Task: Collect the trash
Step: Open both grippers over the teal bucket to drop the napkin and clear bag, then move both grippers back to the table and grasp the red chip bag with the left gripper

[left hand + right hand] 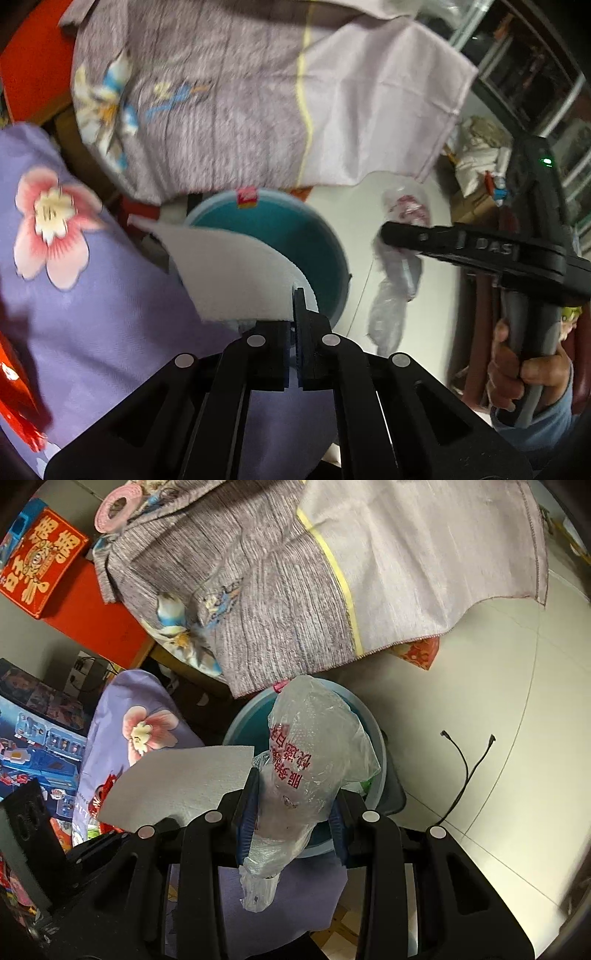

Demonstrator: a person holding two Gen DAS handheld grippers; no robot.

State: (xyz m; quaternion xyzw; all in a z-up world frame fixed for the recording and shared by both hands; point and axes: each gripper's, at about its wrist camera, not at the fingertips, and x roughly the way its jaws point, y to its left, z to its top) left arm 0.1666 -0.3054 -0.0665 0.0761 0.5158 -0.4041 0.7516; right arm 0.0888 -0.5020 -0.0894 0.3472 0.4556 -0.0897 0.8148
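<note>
Left gripper [297, 295]: jaws nearly together, a white paper sheet [232, 273] pinched by its right edge between the fingertips; the sheet fans out toward 10 o'clock from the tips, over the rim of a teal bucket [332, 251]. In the right wrist view the same sheet [181, 782] is seen at 9 o'clock of the right gripper, beside the bucket [373, 731].

Right gripper [291, 805]: jaws clamped on a crumpled clear plastic bag [310, 753] with red printed characters; the bag's bulk is held up over the bucket mouth at 12 o'clock of the fingers, its tail hanging down between them toward 6 o'clock. From the left wrist view the bag [395, 280] is seen at 3 o'clock of the bucket, gripped by the right gripper [391, 236], with a hand [513, 373] on its handle.

A lilac floral cloth [92, 295] is noted at 9 o'clock of the bucket; a grey-mauve cloth [295, 590] hangs over at 12 o'clock. A black cable [465, 768] lies on the pale floor at 3 o'clock, well apart from the bucket
</note>
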